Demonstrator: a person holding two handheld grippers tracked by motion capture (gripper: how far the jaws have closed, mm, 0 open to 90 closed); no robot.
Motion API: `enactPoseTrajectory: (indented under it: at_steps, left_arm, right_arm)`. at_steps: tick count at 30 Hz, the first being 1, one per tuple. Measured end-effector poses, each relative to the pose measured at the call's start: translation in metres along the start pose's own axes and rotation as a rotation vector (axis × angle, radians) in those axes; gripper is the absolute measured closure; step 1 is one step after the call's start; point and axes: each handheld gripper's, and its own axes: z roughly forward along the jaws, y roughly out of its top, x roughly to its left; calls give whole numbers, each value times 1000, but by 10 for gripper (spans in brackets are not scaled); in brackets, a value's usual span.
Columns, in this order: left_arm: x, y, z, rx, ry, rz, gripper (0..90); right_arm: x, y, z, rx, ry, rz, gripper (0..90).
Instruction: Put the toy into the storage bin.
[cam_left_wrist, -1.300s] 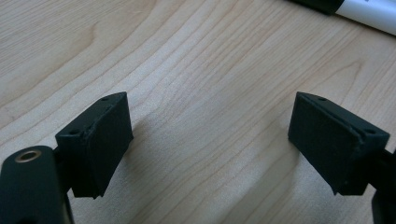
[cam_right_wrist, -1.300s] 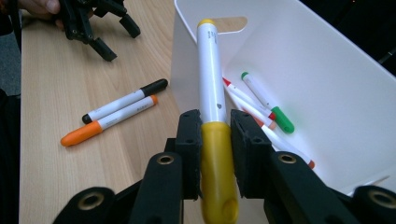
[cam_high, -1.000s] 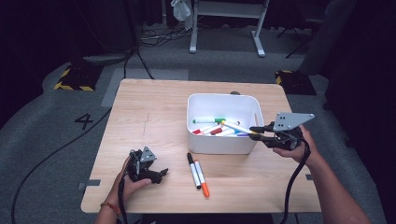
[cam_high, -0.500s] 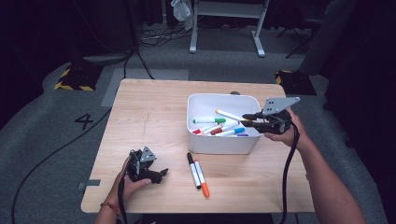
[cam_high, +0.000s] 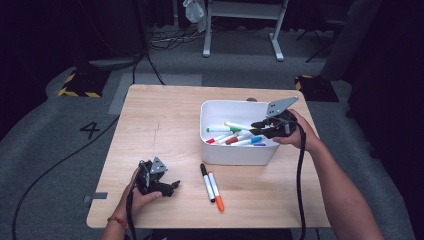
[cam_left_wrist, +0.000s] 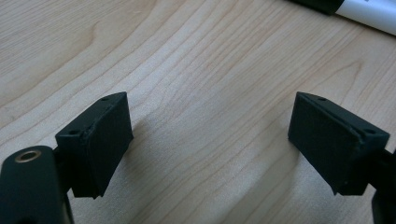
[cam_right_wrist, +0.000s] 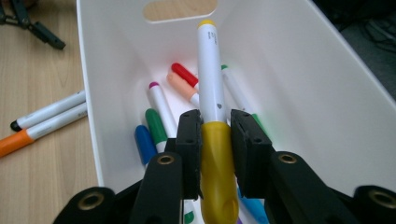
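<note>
High view: wooden table (cam_high: 165, 125) on grey floor, where a black "4" (cam_high: 91, 130) is marked to the left.

White bin (cam_high: 235, 152), right of centre, far half of table; holds several coloured-cap markers.

Right gripper (cam_high: 257, 125): held over the bin's right end, jaws clamped on a yellow-capped marker (cam_right_wrist: 212, 126). Right gripper view: jaws pinch the yellow cap, white barrel pointing into the bin above the loose markers; small dark mark on barrel, not legible.

Black-capped marker (cam_high: 205, 182) and orange-capped marker (cam_high: 215, 190): side by side on the table, just near of the bin.

Left gripper (cam_high: 167, 188): near left, resting on the table, jaws spread wide over bare wood, holding nothing.
</note>
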Motion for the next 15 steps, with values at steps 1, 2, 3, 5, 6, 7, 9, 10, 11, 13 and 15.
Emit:
enactPoseTrajectory:
  at_steps: [1, 2, 3, 5, 6, 7, 9, 10, 11, 13, 15]
  left_arm:
    - [0, 0, 0, 0, 1, 1, 137]
    - [0, 0, 0, 0, 1, 1, 137]
    - [0, 0, 0, -1, 0, -1, 136]
    - [0, 0, 0, -1, 1, 0, 137]
    - [0, 0, 0, -1, 1, 0, 137]
    - [0, 0, 0, -1, 0, -1, 137]
    - [0, 0, 0, 0, 0, 0, 137]
    - [0, 0, 0, 0, 0, 0, 137]
    - [0, 0, 0, 0, 0, 0, 137]
    - [0, 0, 0, -1, 0, -1, 137]
    - [0, 0, 0, 0, 0, 0, 137]
  right_arm:
    - [1, 0, 6, 49, 29, -18, 746]
    - [1, 0, 6, 49, 29, -18, 746]
    - [2, -1, 12, 100, 47, -37, 746]
    - [4, -1, 16, 137, 51, -45, 746]
    - [4, -1, 16, 137, 51, -45, 746]
    - [5, -1, 19, 155, 82, -59, 746]
    - [7, -1, 20, 170, 101, -70, 746]
    - [8, -1, 20, 175, 115, -80, 746]
    - [8, -1, 20, 175, 115, -80, 746]
    - [8, -1, 20, 181, 130, -86, 746]
    - [8, -1, 20, 184, 133, -84, 745]
